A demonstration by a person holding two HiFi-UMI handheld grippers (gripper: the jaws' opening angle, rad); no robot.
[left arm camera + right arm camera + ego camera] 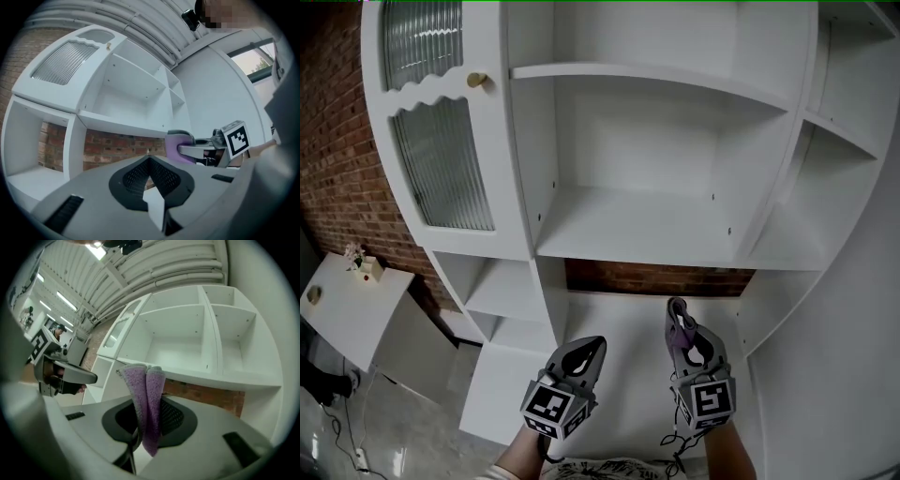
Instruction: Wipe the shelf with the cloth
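A white shelf unit [675,230] with open compartments fills the head view; its wide middle shelf [187,363] lies ahead of both grippers. My right gripper [679,323] is shut on a folded purple cloth [146,404], which sticks up between its jaws, below the middle shelf over the white counter [623,370]. The cloth [180,146] also shows in the left gripper view, at the right. My left gripper [589,354] is shut with nothing in it, to the left of the right one.
A ribbed-glass cabinet door [441,159] with a brass knob [476,81] stands at the left of the unit. Red brick wall [652,278] shows behind the counter. A small white side table [342,309] with small items sits at the far left.
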